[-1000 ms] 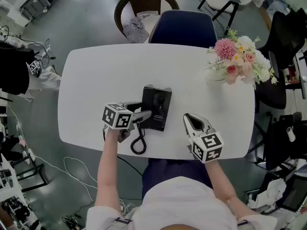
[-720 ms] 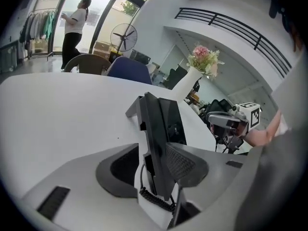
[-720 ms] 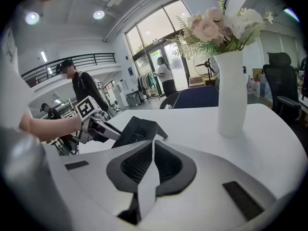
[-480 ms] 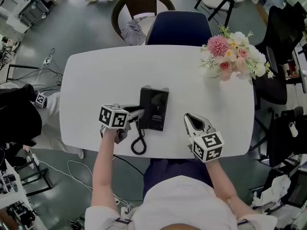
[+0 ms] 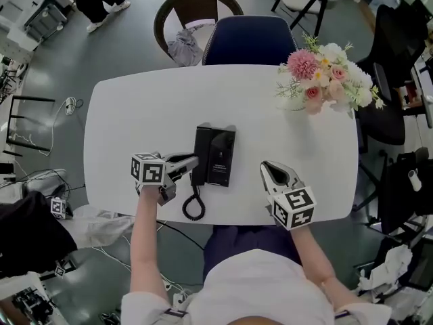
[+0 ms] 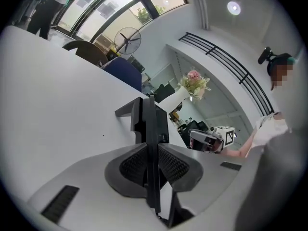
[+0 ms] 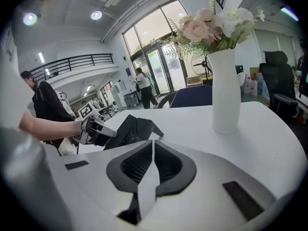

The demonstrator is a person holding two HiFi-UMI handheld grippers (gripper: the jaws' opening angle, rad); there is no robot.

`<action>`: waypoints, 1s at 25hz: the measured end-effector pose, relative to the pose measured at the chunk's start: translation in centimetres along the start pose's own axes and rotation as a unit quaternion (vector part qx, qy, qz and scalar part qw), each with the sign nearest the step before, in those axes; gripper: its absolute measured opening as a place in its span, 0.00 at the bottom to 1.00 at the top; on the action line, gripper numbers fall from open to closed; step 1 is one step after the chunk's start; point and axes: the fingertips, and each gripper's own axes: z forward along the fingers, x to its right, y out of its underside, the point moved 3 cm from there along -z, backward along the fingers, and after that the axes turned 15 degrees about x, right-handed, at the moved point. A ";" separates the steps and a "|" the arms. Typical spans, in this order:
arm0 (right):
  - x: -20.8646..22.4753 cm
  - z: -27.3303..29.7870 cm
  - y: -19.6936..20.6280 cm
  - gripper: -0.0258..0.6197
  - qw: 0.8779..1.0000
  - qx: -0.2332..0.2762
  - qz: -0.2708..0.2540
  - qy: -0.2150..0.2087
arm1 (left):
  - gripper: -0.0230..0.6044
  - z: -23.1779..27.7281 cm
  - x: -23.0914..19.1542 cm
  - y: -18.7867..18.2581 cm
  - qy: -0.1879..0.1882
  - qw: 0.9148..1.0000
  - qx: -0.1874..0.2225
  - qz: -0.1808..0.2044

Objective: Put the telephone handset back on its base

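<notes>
Black handset pinched betw. L gripper jaws, which just closed onto it (R gripper jaws together, empty).

A black telephone lies on the white table, flowers far right.

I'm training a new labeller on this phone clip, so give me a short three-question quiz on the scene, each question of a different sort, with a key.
1. True or false: the right gripper holds the handset.
2. Which lies nearest the table's near edge? A base, B cord, C vase.
3. Fill in: the chair pushed in at the far side is ____.
Key: 1 false; the left gripper's jaws have just been closing with it between them and now pinch it. 2 B. 3 blue.
</notes>
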 end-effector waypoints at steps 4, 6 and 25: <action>0.3 0.0 0.0 0.10 1.000 -0.002 0.000 0.001 | 0.16 0.5 0.0 -0.2 0.043 0.998 0.028 -0.029; 0.4 0.1 0.0 0.10 1.000 -0.004 0.000 0.002 | 0.16 0.6 -0.1 -0.1 0.059 0.997 0.034 -0.040; 0.9 0.7 0.2 0.10 1.000 -0.016 -0.001 0.011 | 0.17 1.2 -2.0 0.6 0.108 0.989 0.036 -0.094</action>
